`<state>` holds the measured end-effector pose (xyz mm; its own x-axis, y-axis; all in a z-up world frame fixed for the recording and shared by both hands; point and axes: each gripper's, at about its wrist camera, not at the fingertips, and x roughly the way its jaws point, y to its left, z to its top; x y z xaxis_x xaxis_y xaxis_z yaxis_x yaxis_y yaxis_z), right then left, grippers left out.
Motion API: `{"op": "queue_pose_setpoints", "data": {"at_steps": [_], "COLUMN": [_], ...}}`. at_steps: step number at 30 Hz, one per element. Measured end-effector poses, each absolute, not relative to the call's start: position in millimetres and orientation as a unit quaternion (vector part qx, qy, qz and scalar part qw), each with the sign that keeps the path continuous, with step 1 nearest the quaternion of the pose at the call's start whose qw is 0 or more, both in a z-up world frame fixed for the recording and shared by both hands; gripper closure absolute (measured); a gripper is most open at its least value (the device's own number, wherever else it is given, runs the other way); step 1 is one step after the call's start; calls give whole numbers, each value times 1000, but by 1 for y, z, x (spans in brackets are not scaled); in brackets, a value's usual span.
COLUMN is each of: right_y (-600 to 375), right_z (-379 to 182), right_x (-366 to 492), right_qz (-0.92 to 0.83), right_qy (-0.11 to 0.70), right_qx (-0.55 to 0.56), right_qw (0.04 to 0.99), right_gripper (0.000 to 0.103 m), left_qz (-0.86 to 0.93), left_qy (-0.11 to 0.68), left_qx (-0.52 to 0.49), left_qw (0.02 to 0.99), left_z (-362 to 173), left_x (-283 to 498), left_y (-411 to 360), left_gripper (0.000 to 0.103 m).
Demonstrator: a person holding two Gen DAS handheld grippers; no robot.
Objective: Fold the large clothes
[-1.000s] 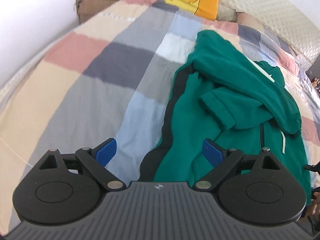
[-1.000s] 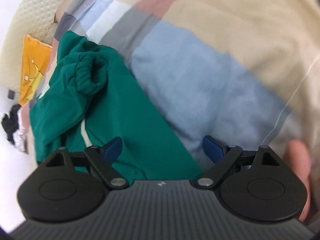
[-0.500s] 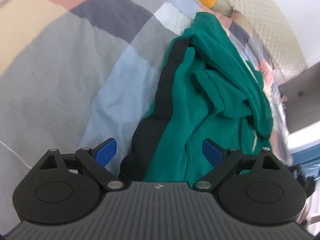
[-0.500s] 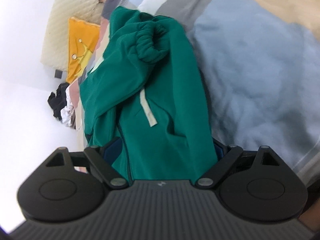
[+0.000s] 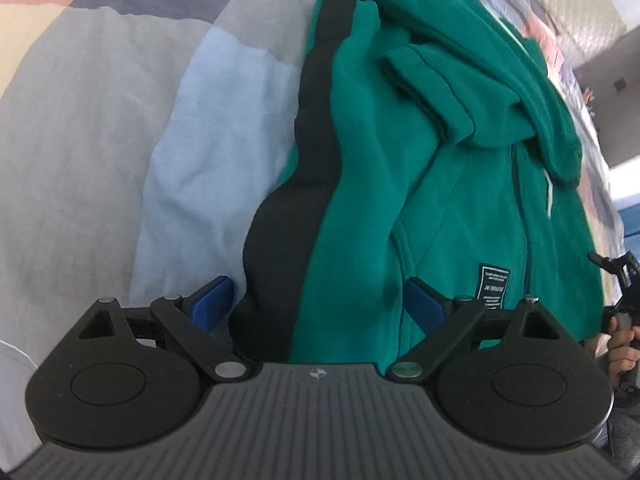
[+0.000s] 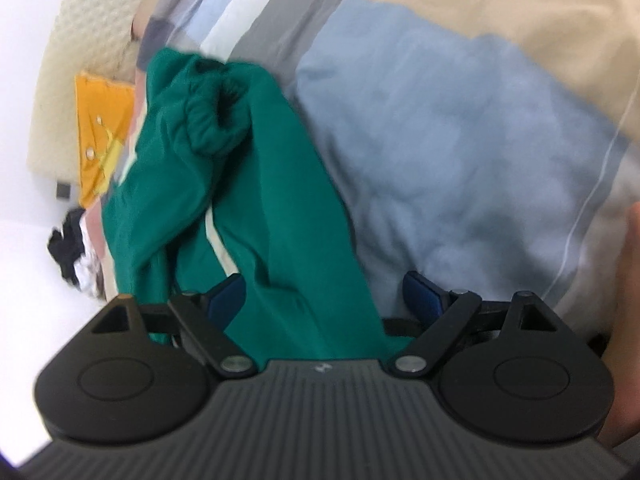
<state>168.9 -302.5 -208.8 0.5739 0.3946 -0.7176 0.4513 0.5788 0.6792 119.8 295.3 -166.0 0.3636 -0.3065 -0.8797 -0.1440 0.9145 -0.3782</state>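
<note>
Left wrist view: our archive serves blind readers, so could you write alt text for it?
A green hoodie with a black side stripe lies rumpled on a patchwork bedspread, its hem between the open jaws of the left gripper.

Hoodie teal green, with a black stripe down its 9 o'clock edge and a small black label with white print at 4 o'clock. Pale cream drawstring on the green in the right wrist view. Bedcover in big colour blocks: grey, light blue, dark slate, pink and cream toward 11 o'clock; thin white line across it at 3 o'clock in the right view. Pillow orange-yellow with a lighter yellow shape, at 9 o'clock. Headboard cream, quilted texture. Left gripper black body, blue pads; right gripper the same, black with blue.
</note>
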Motion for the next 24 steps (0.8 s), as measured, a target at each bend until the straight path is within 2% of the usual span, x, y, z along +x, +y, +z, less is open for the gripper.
{"op": "queue_pose_setpoints", "data": {"at_steps": [6,10,12,13,16,17,19,21,24], "right_y": [-292,-280,-273,-269,-258,-255,-251,-251,-262], "right_z": [-206,-196,-193,-193,-197,-198,-196,-194,-189], "right_x": [164,157,154,155,159,160,162,163,162], "right_qz": [50,81,80,71,62,60,53,60,76], "right_qy": [468,464,473,482,517,524,533,531,520], "right_qx": [468,442,414,390,338,326,299,299,337], "right_qw": [748,763,774,781,784,785,790,790,781], "right_gripper": [22,31,31,32,43,58,75,81,83], "left_qz": [-63,-63,-64,-63,-77,-76,-74,-70,-65], "left_qy": [579,591,597,600,608,610,611,606,589], "left_qx": [-181,-159,-141,-131,-86,-76,-58,-43,-61], "left_qw": [793,788,787,787,785,785,786,791,803], "left_z": [-171,-175,-175,-176,-176,-177,-175,-169,-156], "left_x": [126,129,131,132,136,137,139,138,132], "left_y": [288,283,276,273,257,254,249,244,247], "left_gripper": [9,9,11,14,28,35,44,58,69]}}
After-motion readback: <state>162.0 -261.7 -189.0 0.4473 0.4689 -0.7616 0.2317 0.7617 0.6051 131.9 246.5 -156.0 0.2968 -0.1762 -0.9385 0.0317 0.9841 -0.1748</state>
